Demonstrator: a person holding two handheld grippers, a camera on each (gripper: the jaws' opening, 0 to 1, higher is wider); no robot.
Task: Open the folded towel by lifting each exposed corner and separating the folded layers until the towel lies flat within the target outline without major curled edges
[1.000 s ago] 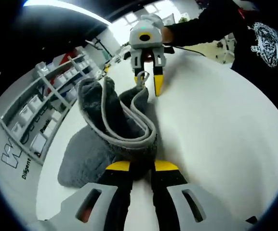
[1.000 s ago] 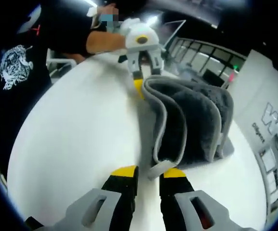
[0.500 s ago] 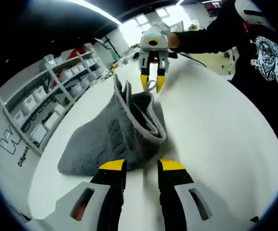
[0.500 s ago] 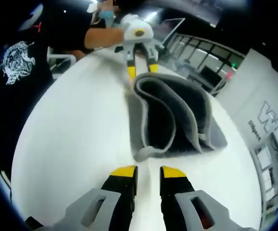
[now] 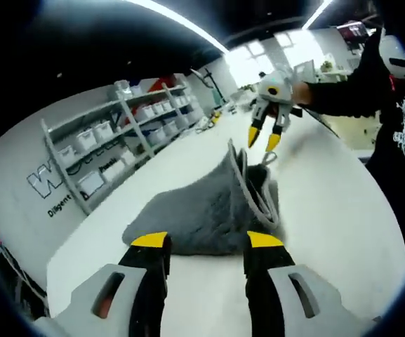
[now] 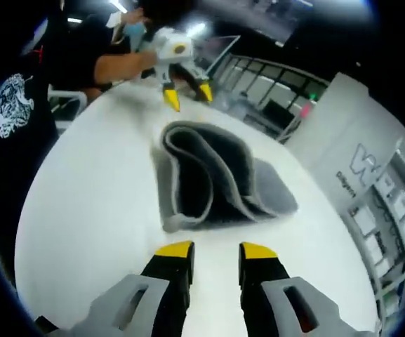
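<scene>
Towel (image 6: 213,186) still bunched on white table (image 6: 83,210), folds standing up, just beyond right gripper (image 6: 214,247). Risk: layers slumping back curled if regrasped at the wrong edge. Both jaw pairs spread, gripping nothing. Left gripper (image 6: 186,98) hovering past far end.

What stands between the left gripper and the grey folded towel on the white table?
Nothing visible: only bare white table lies between the open left gripper and the grey folded towel.
</scene>
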